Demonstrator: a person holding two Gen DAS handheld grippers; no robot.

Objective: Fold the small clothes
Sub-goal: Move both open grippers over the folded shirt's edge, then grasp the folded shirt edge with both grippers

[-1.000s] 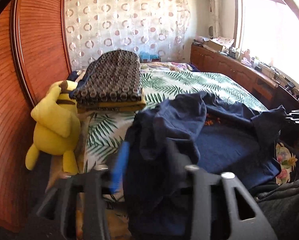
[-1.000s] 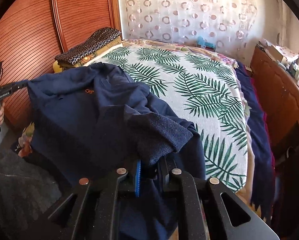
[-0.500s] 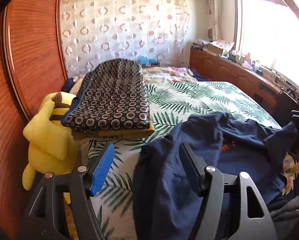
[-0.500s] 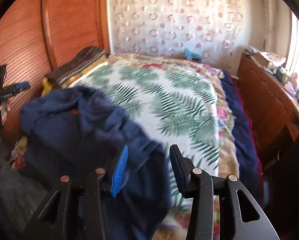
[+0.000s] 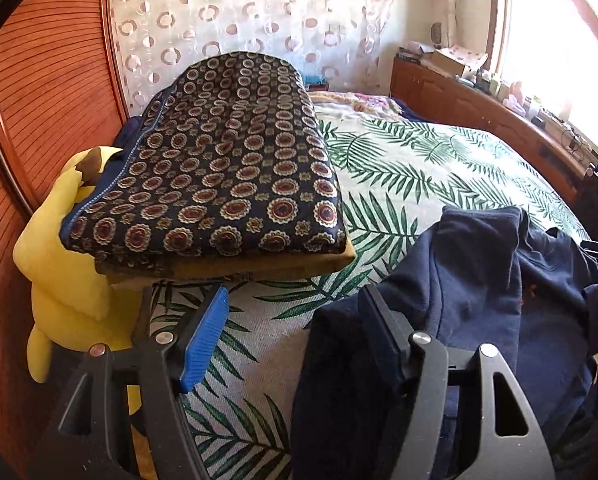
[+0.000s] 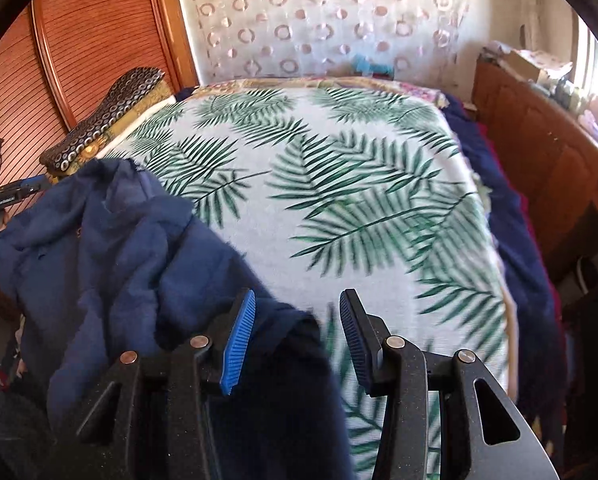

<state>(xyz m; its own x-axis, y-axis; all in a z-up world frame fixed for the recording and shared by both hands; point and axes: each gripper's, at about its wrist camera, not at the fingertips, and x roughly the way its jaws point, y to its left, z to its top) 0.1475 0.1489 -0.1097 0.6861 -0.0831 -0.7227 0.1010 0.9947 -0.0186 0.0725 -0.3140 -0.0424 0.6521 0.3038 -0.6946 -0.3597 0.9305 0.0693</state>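
We are at the laying-out step. The dark navy fleece garment lies rumpled in a heap on the near part of the white bedspread printed with green palm leaves, not yet spread flat and with no fold made in it.

Our left gripper stands spread wide, its jaws having just been opening. The blue ribbed pad hangs clear over the bedspread, while a fold of the navy cloth drapes against the black finger opposite; nothing is pinched. Our right gripper is also parted, having just been opening, with a loose edge of the garment lying in the gap between its pads but not squeezed by them.

As we judge it, the next move calls for finding two clean edges of the garment, such as hem corners or shoulders, closing on them and drawing the cloth out flat across the bare bedspread before any fold. The fleece looks thick and limp, so a shallow pinch may slip.

Much is hard to read. We cannot tell which part of the garment is sleeve, hood or hem, and a small orange mark on it is too small to make out. Its near edge is cut off below both views. The bedspread blurs in the right wrist view. A folded dark cloth with ring-and-flower medallions sits on a mustard layer and hides most of a yellow plush toy.
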